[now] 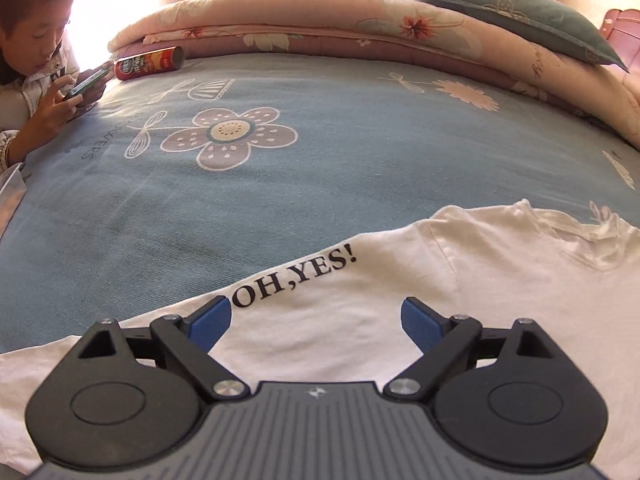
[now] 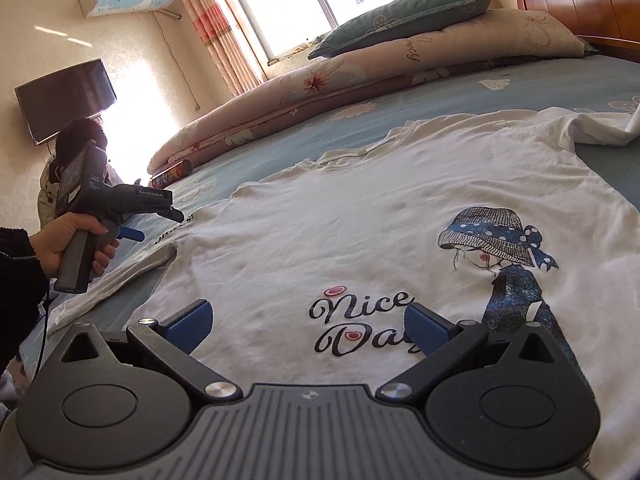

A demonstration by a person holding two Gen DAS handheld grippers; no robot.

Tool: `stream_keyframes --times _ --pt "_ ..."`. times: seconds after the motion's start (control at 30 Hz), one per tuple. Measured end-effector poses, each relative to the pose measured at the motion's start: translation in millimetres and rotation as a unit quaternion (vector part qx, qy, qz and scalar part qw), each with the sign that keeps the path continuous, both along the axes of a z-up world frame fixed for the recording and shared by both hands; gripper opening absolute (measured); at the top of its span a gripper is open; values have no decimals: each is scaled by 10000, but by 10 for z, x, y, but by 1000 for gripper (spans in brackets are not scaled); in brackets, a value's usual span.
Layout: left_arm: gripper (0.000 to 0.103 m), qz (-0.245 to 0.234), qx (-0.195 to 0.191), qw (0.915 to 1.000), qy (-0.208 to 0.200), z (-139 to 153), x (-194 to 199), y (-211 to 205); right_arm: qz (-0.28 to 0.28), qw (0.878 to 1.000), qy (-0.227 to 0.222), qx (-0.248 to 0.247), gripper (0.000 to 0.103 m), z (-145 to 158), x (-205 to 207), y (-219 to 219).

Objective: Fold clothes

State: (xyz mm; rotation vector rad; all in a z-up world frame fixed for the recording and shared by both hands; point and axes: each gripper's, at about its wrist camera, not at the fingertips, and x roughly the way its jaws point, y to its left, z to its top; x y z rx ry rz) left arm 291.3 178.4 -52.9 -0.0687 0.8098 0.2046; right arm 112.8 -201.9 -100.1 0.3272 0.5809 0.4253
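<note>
While the bed (image 1: 280, 184) carries the whole job, nothing on it reads as folded yet: judged from how things lie, the task sits at its very start.

White T-shirt (image 2: 328, 240) lies spread flat, print side up, on the blue flowered sheet, directly ahead of and under the right gripper (image 2: 308, 326). Body panel is smooth apart from light wrinkles. No crease line or doubled layer visible across the body.

Sleeve with "OH, YES!" lettering (image 1: 296, 276) extends out to the side, just ahead of the left gripper (image 1: 316, 320); its lower edge looks slightly rolled in the right wrist view. Far sleeve (image 2: 592, 124), ahead and to the right of the right gripper, is rumpled and not laid flat.

Left gripper: jaws spread wide, nothing between them, hovering above the sleeve cloth. Whether the pads touch the fabric cannot be told. Right gripper: jaws likewise spread wide, empty, low over the hem area near the "Nice Day" print (image 2: 360, 324).

Done: garment laid out. Left, by my estimate: both sleeve folds, then the lengthwise and crosswise body folds. Probable first step is a pinch on the near sleeve.

Beyond both grippers: rolled quilt (image 1: 320, 32), pillow (image 1: 516, 16), a snack can (image 1: 150, 63), a child with a phone (image 1: 40, 40) at the bedside, well apart from the shirt.
</note>
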Motion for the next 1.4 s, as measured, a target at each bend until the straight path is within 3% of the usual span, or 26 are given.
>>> stream_keyframes --times 0.13,0.23,0.3,0.4,0.53,0.63,0.77,0.9,1.03,1.23,1.33,1.4 --pt "92 -562 312 9979 71 -18 -189 -186 7 10000 -16 -80 103 -1 -8 30" --pt "92 -427 455 9970 447 -147 -160 -149 7 9999 -21 -152 103 2 -9 50" --pt "93 -302 262 9975 575 -201 -226 -46 11 9998 -24 -198 103 6 -14 60" --pt "95 -295 104 9972 678 -218 -426 87 31 9997 -29 -250 103 9 -22 74" --pt "91 -241 244 9949 944 -158 -605 171 75 9995 -38 -313 103 17 -42 95" --pt "92 -384 193 9974 573 16 -678 165 130 9992 -58 -370 103 17 -59 121" --pt "92 -113 30 9992 375 84 -540 241 147 9991 -63 -390 103 16 -65 130" --pt "92 275 182 9979 551 -91 -420 372 133 9992 -46 -376 103 16 -61 127" --pt "95 376 178 9970 645 -206 -614 537 134 9990 -48 -416 103 13 -61 138" --pt "91 747 487 9927 808 -83 -678 784 139 9991 -38 -401 103 5 -55 143" --pt "92 543 -4 9971 529 37 -639 782 142 9991 -32 -391 103 0 -52 145" --pt "92 384 -494 9963 585 2 -574 755 143 9992 -28 -384 103 -3 -50 147"
